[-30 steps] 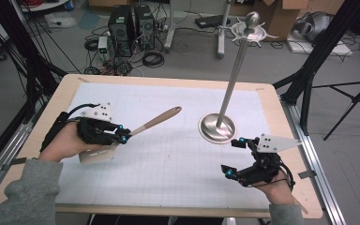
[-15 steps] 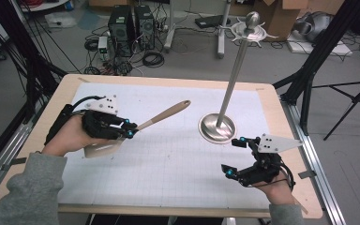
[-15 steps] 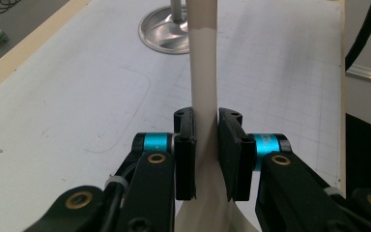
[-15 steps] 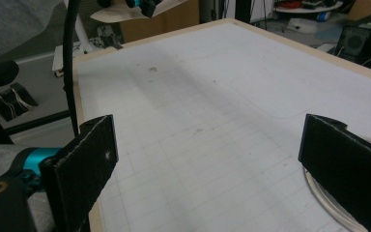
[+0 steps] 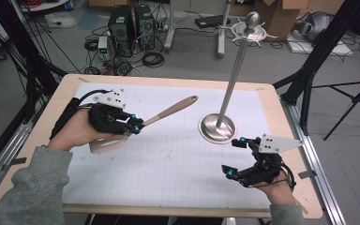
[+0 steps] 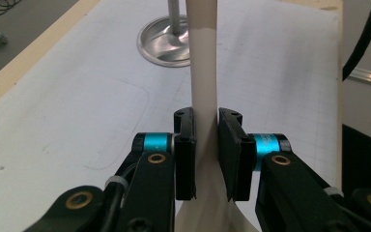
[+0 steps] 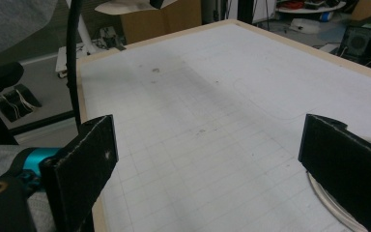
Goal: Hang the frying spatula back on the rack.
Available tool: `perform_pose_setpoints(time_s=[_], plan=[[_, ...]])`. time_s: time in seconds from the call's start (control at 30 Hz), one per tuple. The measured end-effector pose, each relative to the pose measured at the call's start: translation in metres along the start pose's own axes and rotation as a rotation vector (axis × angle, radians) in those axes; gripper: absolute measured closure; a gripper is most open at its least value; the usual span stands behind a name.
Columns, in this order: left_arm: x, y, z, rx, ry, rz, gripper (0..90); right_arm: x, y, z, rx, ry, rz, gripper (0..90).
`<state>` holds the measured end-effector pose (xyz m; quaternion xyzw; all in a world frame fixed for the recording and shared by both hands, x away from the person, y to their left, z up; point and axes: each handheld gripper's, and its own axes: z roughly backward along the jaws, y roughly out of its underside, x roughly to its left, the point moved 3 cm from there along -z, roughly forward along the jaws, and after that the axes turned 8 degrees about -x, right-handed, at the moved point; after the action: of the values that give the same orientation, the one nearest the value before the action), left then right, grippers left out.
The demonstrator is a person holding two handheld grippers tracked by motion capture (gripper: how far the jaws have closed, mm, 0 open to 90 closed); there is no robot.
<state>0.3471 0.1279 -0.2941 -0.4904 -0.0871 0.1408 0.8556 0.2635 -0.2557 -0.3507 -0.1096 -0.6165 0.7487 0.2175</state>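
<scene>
On the left of the high view, the left gripper [image 5: 136,125] is clamped on a pale wooden spatula [image 5: 171,111], held clear above the worktop [image 5: 168,168]. The spatula's handle runs forward from the jaws, angled up toward the metal stand [image 5: 229,84]; its broad blade pokes out behind the gripper, under the person's left hand [image 5: 77,133]. The left gripper view adds the close detail: both black pads press flat against the handle [image 6: 204,72], one on each side, with the round base of the stand [image 6: 166,38] ahead of the jaws on the gridded sheet. Further right in the high view, the stand's pole rises tall from that base and ends in a ringed top. At the right, the right gripper [image 5: 234,157] sits low over the worktop's near corner, jaws wide apart with nothing between them. The right gripper view confirms this, showing bare gridded sheet between its two pads [image 7: 84,159] and an edge of the stand's base just beyond its right pad.
</scene>
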Motion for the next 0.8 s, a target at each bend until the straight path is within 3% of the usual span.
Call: perform_pose_setpoints(time_s=[0.33, 0.47, 0.8], plan=[[-0.002, -0.026, -0.003, -0.015, 0.001, -0.022, 77.1, -0.001, -0.001, 0.005, -0.024, 0.010, 0.001, 5.7], [0.001, -0.034, -0.002, -0.022, -0.030, -0.037, 77.1, -0.001, -0.001, 0.006, -0.031, 0.011, -0.003, 5.7], [0.003, -0.053, 0.002, -0.044, -0.023, -0.049, 77.0, -0.001, -0.002, 0.006, -0.035, 0.008, -0.006, 5.7]])
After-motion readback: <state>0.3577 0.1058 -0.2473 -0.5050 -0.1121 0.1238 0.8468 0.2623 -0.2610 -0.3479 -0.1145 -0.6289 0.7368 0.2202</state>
